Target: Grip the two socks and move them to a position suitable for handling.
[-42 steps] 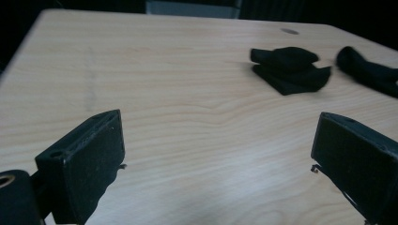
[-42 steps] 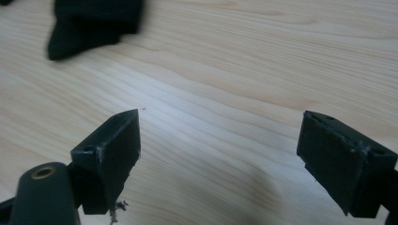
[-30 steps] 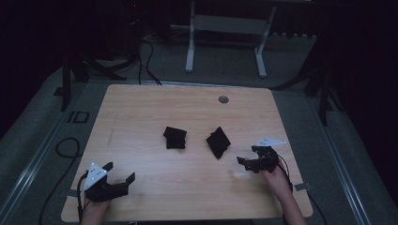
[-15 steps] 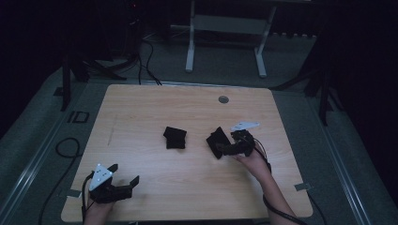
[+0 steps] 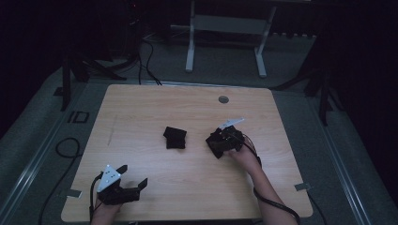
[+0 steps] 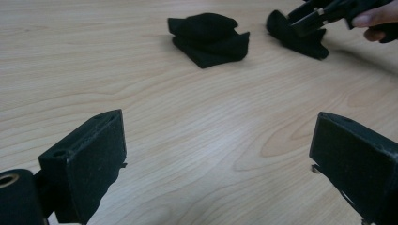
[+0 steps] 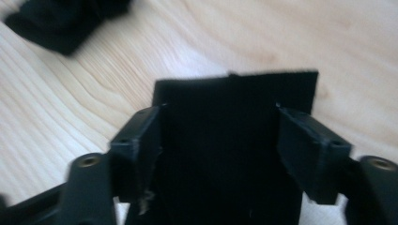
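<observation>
Item one: the left tool (image 5: 133, 180), which we find held low over the near-left corner of the table (image 5: 155, 101), its jaws spread wide apart with bare wood between them. In the left gripper view the two black jaws frame open tabletop.

Item two: a folded black cloth (image 5: 175, 138), lying flat well ahead of the left tool and off to its right, near the table's middle. We see it again in the left gripper view (image 6: 209, 37).

Item three: a second black cloth (image 5: 214, 142), directly under the right tool (image 5: 220, 140) and between its jaws. In the right gripper view the cloth (image 7: 230, 140) spans the gap from one jaw to the other; the jaws stand parted on either side, and we cannot tell whether they press on it. The first cloth (image 7: 65, 21) lies beyond this tool's left jaw.

Item four: a small round grommet (image 5: 223, 99), set in the table well beyond the right tool.
</observation>
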`<move>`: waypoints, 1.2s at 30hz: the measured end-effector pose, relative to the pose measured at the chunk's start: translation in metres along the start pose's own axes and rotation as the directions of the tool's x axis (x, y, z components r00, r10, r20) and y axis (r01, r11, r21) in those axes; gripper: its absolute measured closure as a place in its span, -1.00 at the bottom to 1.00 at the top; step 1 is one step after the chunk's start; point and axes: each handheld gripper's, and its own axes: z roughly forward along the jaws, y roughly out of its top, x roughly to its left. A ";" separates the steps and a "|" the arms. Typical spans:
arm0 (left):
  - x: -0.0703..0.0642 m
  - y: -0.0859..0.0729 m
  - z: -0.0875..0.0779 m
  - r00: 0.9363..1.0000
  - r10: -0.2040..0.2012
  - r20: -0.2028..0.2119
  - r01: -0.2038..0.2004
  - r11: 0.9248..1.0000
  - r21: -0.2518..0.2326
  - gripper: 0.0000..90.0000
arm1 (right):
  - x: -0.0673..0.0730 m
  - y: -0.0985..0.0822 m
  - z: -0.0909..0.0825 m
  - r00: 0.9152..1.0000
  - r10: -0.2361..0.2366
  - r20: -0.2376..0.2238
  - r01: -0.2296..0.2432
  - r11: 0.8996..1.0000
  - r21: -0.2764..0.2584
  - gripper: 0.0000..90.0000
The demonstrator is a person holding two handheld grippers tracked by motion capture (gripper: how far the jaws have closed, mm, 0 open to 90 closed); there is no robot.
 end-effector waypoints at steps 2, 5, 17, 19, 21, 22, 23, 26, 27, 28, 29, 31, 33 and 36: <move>0.000 0.000 0.001 1.000 -0.005 0.007 0.005 1.000 0.001 -0.90 | 0.000 -0.002 0.003 1.000 0.002 0.008 -0.002 1.000 0.018 -0.16; -0.002 0.000 0.004 1.000 -0.008 0.020 0.007 1.000 0.011 -0.90 | 0.002 -0.006 0.002 0.999 0.012 0.050 -0.011 1.000 -0.002 0.30; -0.017 0.004 0.016 0.993 -0.010 0.116 0.004 0.999 0.047 -0.81 | 0.013 -0.004 -0.004 0.999 -0.011 0.040 0.010 1.000 0.011 0.56; -0.023 0.005 0.019 0.991 -0.003 0.133 -0.004 0.998 0.055 -0.73 | 0.019 -0.006 -0.008 1.000 -0.001 0.017 0.001 1.000 -0.005 0.56; -0.027 0.006 0.021 0.989 0.011 0.147 -0.021 0.998 0.066 -0.68 | 0.028 -0.008 -0.016 1.000 -0.011 -0.010 0.011 1.000 -0.029 0.56; -0.029 0.006 0.023 0.987 0.020 0.156 -0.031 0.997 0.066 -0.65 | 0.033 -0.009 -0.021 1.000 -0.021 -0.020 0.020 0.999 -0.043 0.56; -0.032 0.008 0.024 0.987 0.027 0.159 -0.039 0.997 0.069 -0.56 | 0.039 -0.009 -0.025 0.998 -0.049 -0.027 0.047 0.998 -0.051 0.56; -0.037 0.014 0.030 0.982 0.022 0.188 -0.036 0.997 0.074 -0.51 | 0.059 -0.015 -0.039 0.993 -0.108 -0.045 0.105 0.991 -0.081 0.56; -0.039 0.015 0.032 0.981 0.016 0.194 -0.031 0.997 0.073 -0.51 | 0.066 -0.017 -0.044 0.990 -0.135 -0.048 0.130 0.987 -0.089 0.56; -0.039 0.015 0.032 0.981 0.016 0.194 -0.031 0.997 0.073 -0.51 | 0.066 -0.017 -0.044 0.990 -0.135 -0.048 0.130 0.987 -0.089 0.56; -0.042 0.019 0.035 0.979 0.012 0.202 -0.027 0.997 0.068 -0.51 | 0.070 -0.019 -0.047 0.989 -0.142 -0.051 0.137 0.986 -0.094 0.56; -0.046 0.023 0.039 0.977 0.014 0.215 -0.029 0.997 0.066 -0.49 | 0.086 -0.028 -0.059 0.982 -0.170 -0.084 0.158 0.979 -0.126 0.55; -0.049 0.026 0.041 0.975 0.017 0.221 -0.033 0.997 0.070 -0.45 | 0.086 -0.028 -0.059 0.982 -0.170 -0.084 0.158 0.979 -0.126 0.55; -0.055 0.042 0.049 0.961 0.007 0.278 -0.023 0.998 0.055 -0.29 | 0.103 -0.037 -0.070 0.968 -0.232 -0.099 0.217 0.966 -0.142 0.55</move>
